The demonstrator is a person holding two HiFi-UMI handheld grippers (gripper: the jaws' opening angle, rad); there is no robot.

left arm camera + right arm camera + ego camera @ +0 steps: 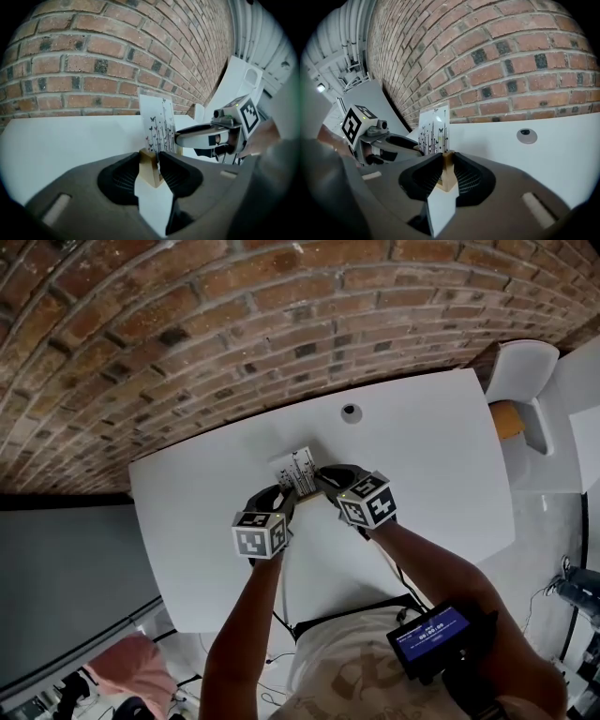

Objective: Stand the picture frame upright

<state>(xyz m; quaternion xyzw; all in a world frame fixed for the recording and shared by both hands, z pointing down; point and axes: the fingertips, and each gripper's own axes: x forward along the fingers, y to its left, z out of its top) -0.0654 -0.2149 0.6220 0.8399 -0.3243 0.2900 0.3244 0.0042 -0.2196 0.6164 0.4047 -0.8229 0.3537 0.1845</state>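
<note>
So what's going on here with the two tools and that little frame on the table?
A person's left tool and right tool are both clamped on opposite side edges of a small picture frame with a butterfly print. The frame looks roughly upright on the white table by the brick wall, and neither tool has let go yet.

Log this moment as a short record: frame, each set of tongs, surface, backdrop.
frame: picture frame with a butterfly print, held about upright
left: left tongs shut on the frame's tan wooden edge
right: right tongs shut on the wooden edge from the other side
surface: white table with a round cable hole
backdrop: brick wall
frame resting on table: cannot tell
</note>
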